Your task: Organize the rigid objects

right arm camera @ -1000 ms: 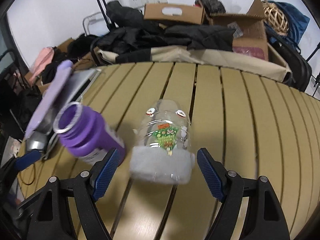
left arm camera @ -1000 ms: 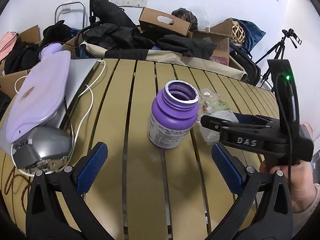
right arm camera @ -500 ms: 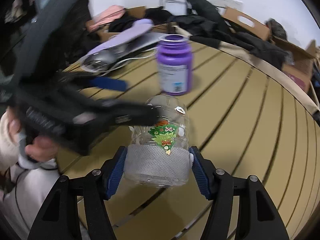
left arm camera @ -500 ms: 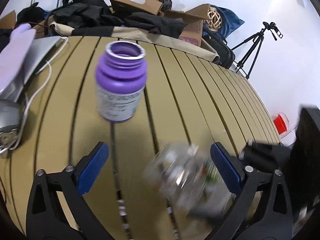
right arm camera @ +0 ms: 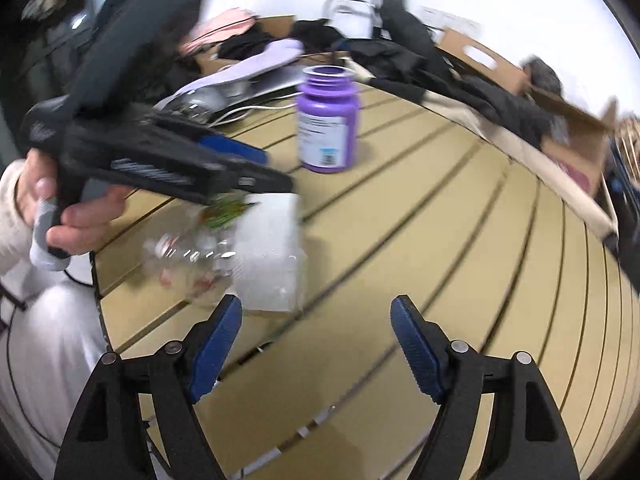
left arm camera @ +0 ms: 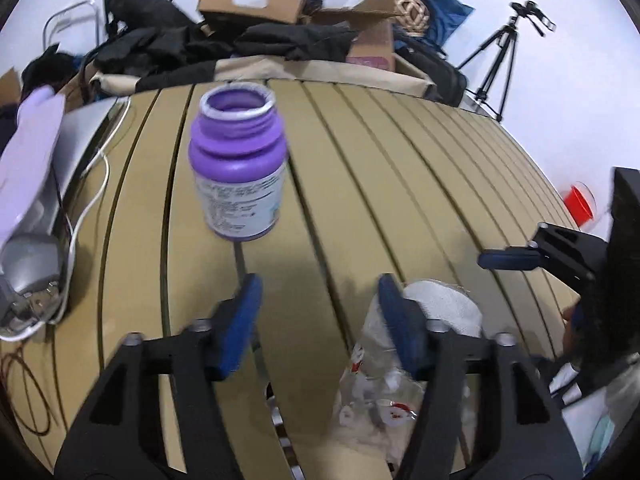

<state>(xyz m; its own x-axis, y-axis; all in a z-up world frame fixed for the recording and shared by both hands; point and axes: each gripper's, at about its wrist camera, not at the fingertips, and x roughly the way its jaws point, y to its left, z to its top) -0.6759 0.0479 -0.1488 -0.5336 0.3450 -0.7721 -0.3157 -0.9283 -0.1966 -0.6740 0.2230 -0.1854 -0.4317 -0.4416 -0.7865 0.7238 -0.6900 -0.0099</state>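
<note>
An open purple bottle (left arm camera: 238,168) with a white label stands upright on the slatted table; it also shows in the right wrist view (right arm camera: 328,120). A clear plastic jar (left arm camera: 400,356) with a white band and festive stickers lies on its side near the table's front edge, also in the right wrist view (right arm camera: 240,252). My left gripper (left arm camera: 316,316) is open and empty, its right finger beside the jar. My right gripper (right arm camera: 316,340) is open and empty, just right of the jar.
A lilac pad (left arm camera: 24,160) on a silver laptop, a white cable (left arm camera: 96,184) and a grey device sit at the table's left. Black clothes, cardboard boxes (left arm camera: 256,4) and a tripod (left arm camera: 500,56) lie beyond the far edge. A red cup (left arm camera: 578,204) is on the right.
My right gripper has let go of the clear jar, which now lies on its side near the front edge. My left gripper's fingers have narrowed and moved beside the jar.
</note>
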